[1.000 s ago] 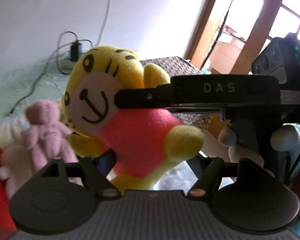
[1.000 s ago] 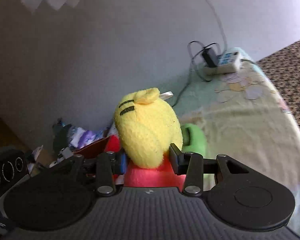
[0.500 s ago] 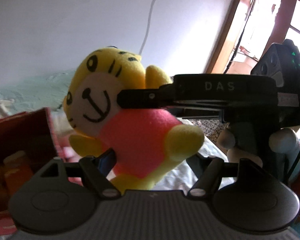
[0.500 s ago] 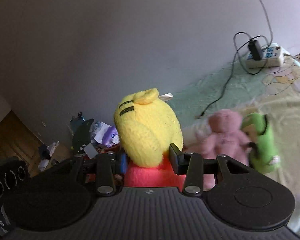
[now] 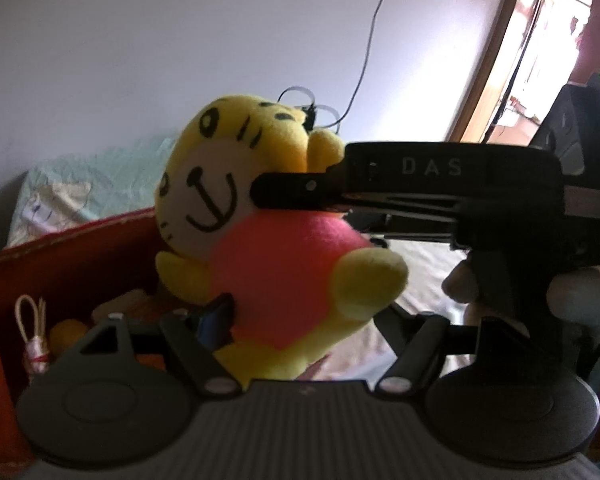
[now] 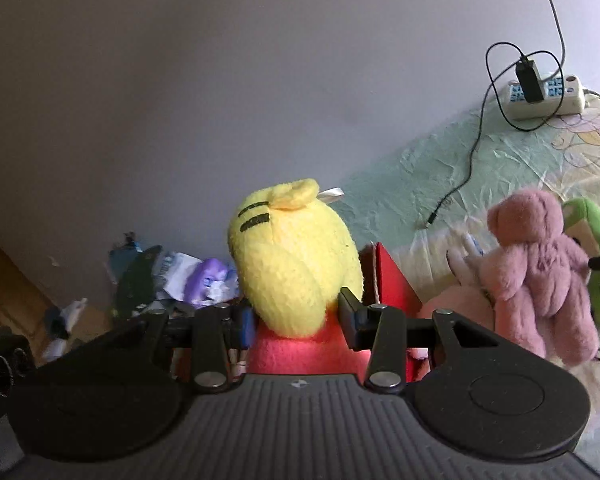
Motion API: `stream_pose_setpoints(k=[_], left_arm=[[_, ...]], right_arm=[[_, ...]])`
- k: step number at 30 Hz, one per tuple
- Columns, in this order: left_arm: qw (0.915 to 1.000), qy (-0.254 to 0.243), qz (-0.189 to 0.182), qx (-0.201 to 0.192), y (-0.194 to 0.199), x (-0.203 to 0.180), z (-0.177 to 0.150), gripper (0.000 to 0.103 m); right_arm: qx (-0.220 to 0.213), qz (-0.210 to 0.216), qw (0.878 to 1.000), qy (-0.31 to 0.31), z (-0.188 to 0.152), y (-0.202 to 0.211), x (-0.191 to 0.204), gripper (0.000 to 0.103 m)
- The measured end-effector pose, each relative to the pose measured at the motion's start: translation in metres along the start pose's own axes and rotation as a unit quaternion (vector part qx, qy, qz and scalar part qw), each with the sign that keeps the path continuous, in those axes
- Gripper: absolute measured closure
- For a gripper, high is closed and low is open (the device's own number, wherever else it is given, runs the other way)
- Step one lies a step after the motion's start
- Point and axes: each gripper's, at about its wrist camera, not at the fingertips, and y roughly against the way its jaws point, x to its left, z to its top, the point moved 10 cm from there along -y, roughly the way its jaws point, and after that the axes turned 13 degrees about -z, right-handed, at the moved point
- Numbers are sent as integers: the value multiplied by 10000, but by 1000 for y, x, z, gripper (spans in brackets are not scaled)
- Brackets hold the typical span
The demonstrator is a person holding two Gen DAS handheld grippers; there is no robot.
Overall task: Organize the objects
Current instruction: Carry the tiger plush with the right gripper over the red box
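A yellow tiger plush (image 5: 284, 272) in a pink shirt hangs in the air between both grippers. My left gripper (image 5: 300, 316) has the pink body between its fingers. The blue left pad (image 5: 216, 320) presses on it, and the jaws are opening slightly. My right gripper (image 6: 296, 320) is shut on the plush (image 6: 296, 260) at the neck, below the back of the head. In the left wrist view one of its fingers (image 5: 300, 194) crosses the plush's neck from the right. A red box (image 5: 80, 248) stands just below and left of the plush, its corner (image 6: 388, 280) beside the right gripper.
Inside the box lie a looped cord (image 5: 32, 336) and an orange ball (image 5: 68, 332). A pink bear (image 6: 540, 272) and a green plush (image 6: 596, 272) sit on the bed sheet. A power strip (image 6: 544, 96) lies by the wall. Clutter (image 6: 172, 276) covers the floor at left.
Both grippers have carried the plush sideways. The red box has come in under it in the left view. The pink bear and green plush now sit at the right of the right view.
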Motion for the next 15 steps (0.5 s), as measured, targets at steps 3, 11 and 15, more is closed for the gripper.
stream_pose_setpoints(k=[3,11,15], left_arm=[[9997,99,49,196,-11,19,-6,28],[9986,270,-239,381,-23,39,-13,24],[9982,300,-307,428,-25,42,-16,24]], right_arm=[[37,-297,9995,136,-10,-19,5,60],[323,-686,9965,357,-25,-32,13,60],[435,-893,9942,406,-34,-43,12,60]])
